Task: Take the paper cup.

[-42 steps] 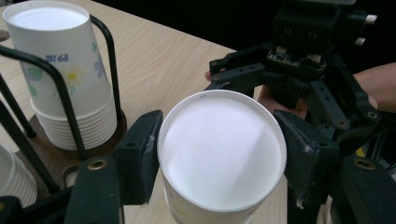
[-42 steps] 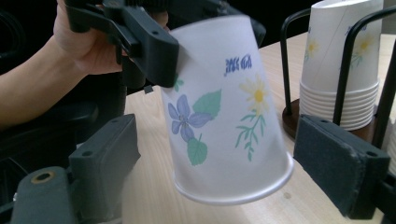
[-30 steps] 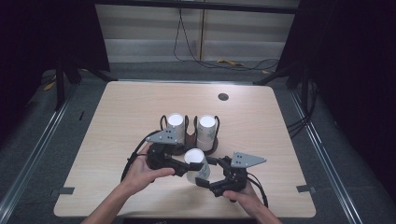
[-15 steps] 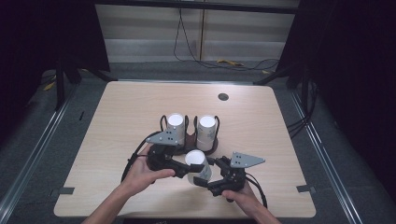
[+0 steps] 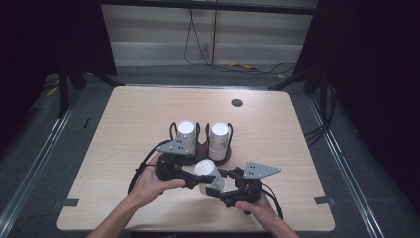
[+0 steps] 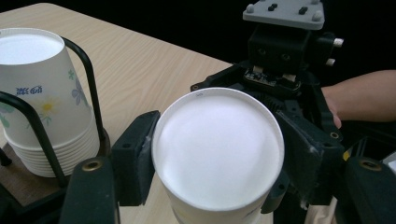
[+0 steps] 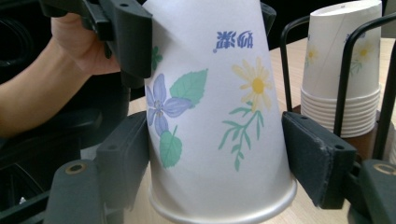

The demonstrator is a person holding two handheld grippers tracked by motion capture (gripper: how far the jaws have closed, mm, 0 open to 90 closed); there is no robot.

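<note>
An upturned paper cup (image 5: 208, 173) with a flower print hangs over the table's near middle between both grippers. My left gripper (image 5: 199, 179) comes in from the left. Its jaws have just been opening a little, and in the left gripper view its pads still lie against the cup (image 6: 217, 144) near the white base. My right gripper (image 5: 216, 188) comes in from the right. Its jaws have just been closing, and in the right gripper view its pads (image 7: 123, 154) press on the cup (image 7: 215, 116) lower down, near the rim.
Behind the cup a black wire holder (image 5: 218, 157) carries two stacks of upturned cups, one on the left (image 5: 186, 130) and one on the right (image 5: 218, 136). A dark round hole (image 5: 236, 103) sits far back in the wooden table (image 5: 124, 124).
The right gripper's jaws have come in from wide open onto the cup. The cup now leans a little. Neither hand has shifted.
</note>
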